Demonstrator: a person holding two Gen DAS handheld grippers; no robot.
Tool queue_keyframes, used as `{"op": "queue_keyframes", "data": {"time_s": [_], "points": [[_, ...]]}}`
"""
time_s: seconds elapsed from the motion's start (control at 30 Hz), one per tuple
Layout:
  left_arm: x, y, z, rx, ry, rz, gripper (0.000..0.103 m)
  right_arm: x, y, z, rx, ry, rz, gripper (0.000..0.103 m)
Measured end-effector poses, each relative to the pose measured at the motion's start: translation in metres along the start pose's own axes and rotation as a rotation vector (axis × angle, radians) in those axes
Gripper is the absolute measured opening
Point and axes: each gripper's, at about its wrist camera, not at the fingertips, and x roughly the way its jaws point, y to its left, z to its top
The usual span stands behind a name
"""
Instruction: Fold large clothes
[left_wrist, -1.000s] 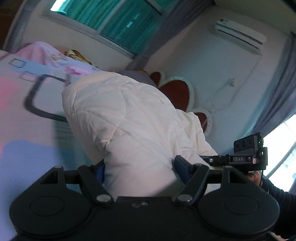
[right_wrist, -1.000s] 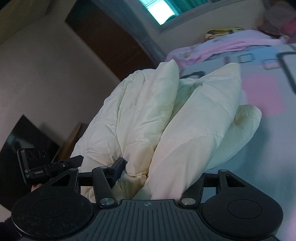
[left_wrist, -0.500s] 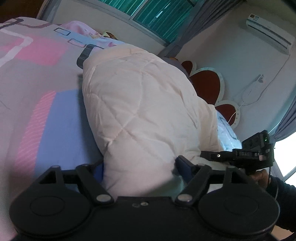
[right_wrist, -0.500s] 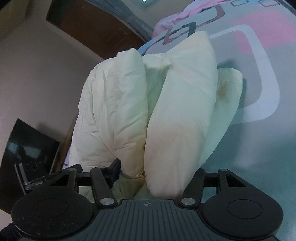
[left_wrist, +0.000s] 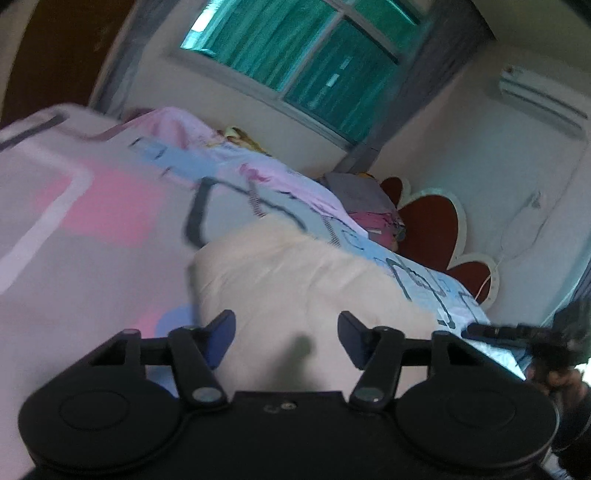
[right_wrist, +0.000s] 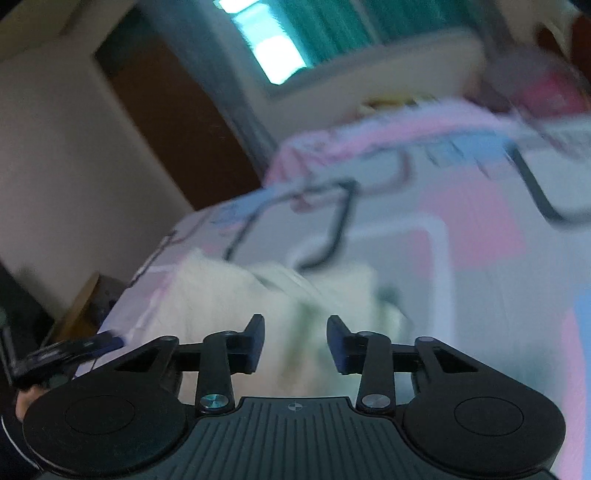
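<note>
A cream quilted jacket (left_wrist: 295, 280) lies in a folded heap on the patterned bed sheet (left_wrist: 92, 229). My left gripper (left_wrist: 286, 332) hovers just in front of the jacket. Its jaws are closing with nothing pinched between the blue pads (left_wrist: 221, 332). In the right wrist view the jacket (right_wrist: 229, 295) is blurred and lies beyond my right gripper (right_wrist: 295, 339). That gripper's jaws are closing too, and its pads (right_wrist: 338, 341) are clear of the cloth. Each view shows the other gripper at its edge, held by a hand.
The bed carries a pink, blue and grey sheet (right_wrist: 461, 240). A pink blanket (left_wrist: 192, 129) and stacked bedding (left_wrist: 365, 206) lie at its far side by a red and white headboard (left_wrist: 432, 221). A window (left_wrist: 295, 55) and a dark door (right_wrist: 166, 129) are behind.
Both grippers held the jacket up between their pads. Now it has dropped onto the bed, both grippers have let go and pulled back, and their jaws stand narrower.
</note>
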Motion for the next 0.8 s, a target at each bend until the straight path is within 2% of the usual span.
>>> {"op": "queue_keyframes", "data": {"time_s": [0.07, 0.1, 0.23, 0.33, 0.43, 0.63, 0.8], "points": [[0.025, -0.015, 0.014, 0.039, 0.014, -0.021, 0.051, 0.024, 0.027, 0.009, -0.07, 0.013, 0.0, 0.037], [0.036, -0.022, 0.019, 0.057, 0.025, -0.029, 0.045, 0.037, 0.039, 0.012, -0.114, 0.027, -0.027, 0.037], [0.077, -0.051, 0.034, 0.126, 0.09, -0.019, 0.043, 0.089, 0.055, 0.013, -0.163, 0.11, -0.125, 0.037], [0.103, -0.066, 0.028, 0.187, 0.164, 0.039, 0.043, 0.109, 0.044, -0.002, -0.168, 0.151, -0.181, 0.037], [0.121, -0.062, 0.024, 0.186, 0.216, 0.068, 0.043, 0.117, 0.022, -0.007, -0.129, 0.167, -0.219, 0.037], [0.139, -0.06, 0.011, 0.234, 0.271, 0.097, 0.043, 0.121, 0.005, -0.013, -0.091, 0.185, -0.235, 0.037], [0.151, -0.056, 0.001, 0.247, 0.278, 0.106, 0.043, 0.128, -0.004, -0.021, -0.065, 0.202, -0.238, 0.037]]}}
